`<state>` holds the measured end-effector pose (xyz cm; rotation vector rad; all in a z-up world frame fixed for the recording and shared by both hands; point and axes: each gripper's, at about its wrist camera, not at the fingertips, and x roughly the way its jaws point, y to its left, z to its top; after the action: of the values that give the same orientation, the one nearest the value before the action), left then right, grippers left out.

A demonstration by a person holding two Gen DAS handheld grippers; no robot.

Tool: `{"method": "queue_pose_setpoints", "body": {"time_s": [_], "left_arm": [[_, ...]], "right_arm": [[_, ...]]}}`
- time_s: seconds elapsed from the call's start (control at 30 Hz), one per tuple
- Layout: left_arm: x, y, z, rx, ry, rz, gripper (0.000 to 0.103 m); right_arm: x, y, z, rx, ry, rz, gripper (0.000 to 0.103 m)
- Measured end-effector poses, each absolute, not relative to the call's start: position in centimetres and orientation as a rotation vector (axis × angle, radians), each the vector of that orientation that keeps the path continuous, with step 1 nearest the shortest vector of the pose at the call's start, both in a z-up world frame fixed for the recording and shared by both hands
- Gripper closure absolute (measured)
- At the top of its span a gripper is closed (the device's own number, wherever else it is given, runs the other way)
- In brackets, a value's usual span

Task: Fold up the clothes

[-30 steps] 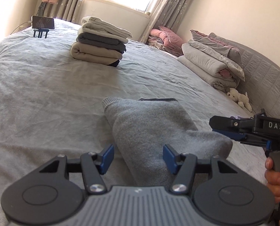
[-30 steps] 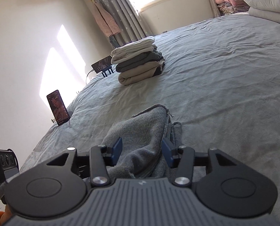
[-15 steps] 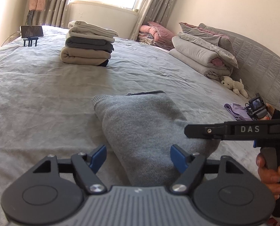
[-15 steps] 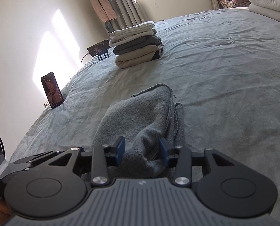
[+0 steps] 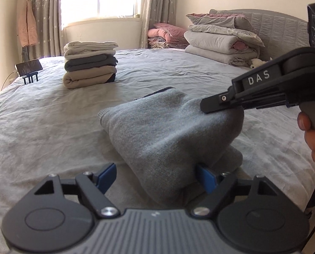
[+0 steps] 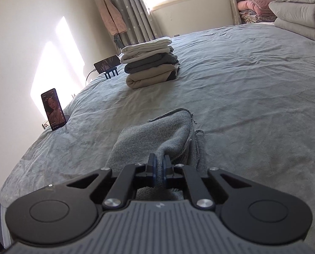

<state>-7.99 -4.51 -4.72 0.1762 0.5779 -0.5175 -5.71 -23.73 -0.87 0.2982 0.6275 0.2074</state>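
Since the next move hinges on where the grey sweater [image 5: 170,135] sits relative to each tool, taking the sweater as the landmark: it lies on the bed [image 5: 51,127], partly folded, long axis running from the near edge away toward the stack of folded clothes [image 5: 89,63], which is well apart, farther up the bed.

Right gripper [image 6: 158,165]: jaws have just been closing and are now pinched tight on a ridge of sweater fabric at its near right corner. In the left wrist view that corner looks lifted a little off the bed.

Left gripper [image 5: 155,176]: jaws have just been opening and stand wide. The near left end of the sweater sits between them; right pad is against or just under the fabric, left pad is clear of it, over bare bed. Nothing gripped.

Judgement: right side is secured, left is not. The left tool is already at the near end and straddles it off-centre, so it likely needs to shift slightly toward the sweater's middle before clamping. Then both can carry the near end along the long axis for the next fold.

Risk: clamping now catches only the edge layer.
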Motion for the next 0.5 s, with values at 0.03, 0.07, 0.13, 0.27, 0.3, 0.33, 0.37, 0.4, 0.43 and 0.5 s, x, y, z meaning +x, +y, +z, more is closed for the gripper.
{"method": "queue_pose_setpoints", "body": {"time_s": [0.03, 0.07, 0.13, 0.27, 0.3, 0.33, 0.37, 0.4, 0.43, 0.5], "left_arm": [[-8.2, -4.9, -5.0, 0.214, 0.578, -0.52, 0.02], [-8.5, -5.3, -5.3, 0.253, 0.576, -0.514, 0.022], [-8.9, -5.5, -5.5, 0.288, 0.565, -0.512, 0.028], [-9.1, -4.6, -5.0, 0.24, 0.546, -0.536, 0.056], [-9.1, -4.3, -4.8, 0.228, 0.542, -0.538, 0.06], [-9.1, -4.1, -4.8, 0.221, 0.542, -0.541, 0.063], [-9.1, -4.1, -4.8, 0.223, 0.552, -0.546, 0.066], [-9.0, -4.2, -4.9, 0.23, 0.568, -0.548, 0.068], [-8.9, -4.3, -5.1, 0.239, 0.592, -0.554, 0.068], [-8.6, -4.4, -5.5, 0.26, 0.647, -0.575, 0.069]], "right_arm": [[-5.7, -23.9, -0.9, 0.301, 0.626, 0.203, 0.096], [-5.7, -24.0, -0.9, 0.306, 0.623, 0.202, 0.096], [-5.9, -24.4, -0.7, 0.319, 0.613, 0.209, 0.096], [-6.4, -25.2, 0.0, 0.347, 0.577, 0.222, 0.097], [-6.5, -25.4, 0.1, 0.352, 0.571, 0.222, 0.097], [-6.4, -25.6, 0.1, 0.356, 0.569, 0.22, 0.097], [-6.3, -25.7, 0.0, 0.355, 0.574, 0.217, 0.097], [-6.2, -25.8, -0.2, 0.351, 0.582, 0.214, 0.097], [-6.1, -25.7, -0.5, 0.343, 0.598, 0.209, 0.097], [-5.5, -25.5, -1.7, 0.307, 0.671, 0.192, 0.097]]}}
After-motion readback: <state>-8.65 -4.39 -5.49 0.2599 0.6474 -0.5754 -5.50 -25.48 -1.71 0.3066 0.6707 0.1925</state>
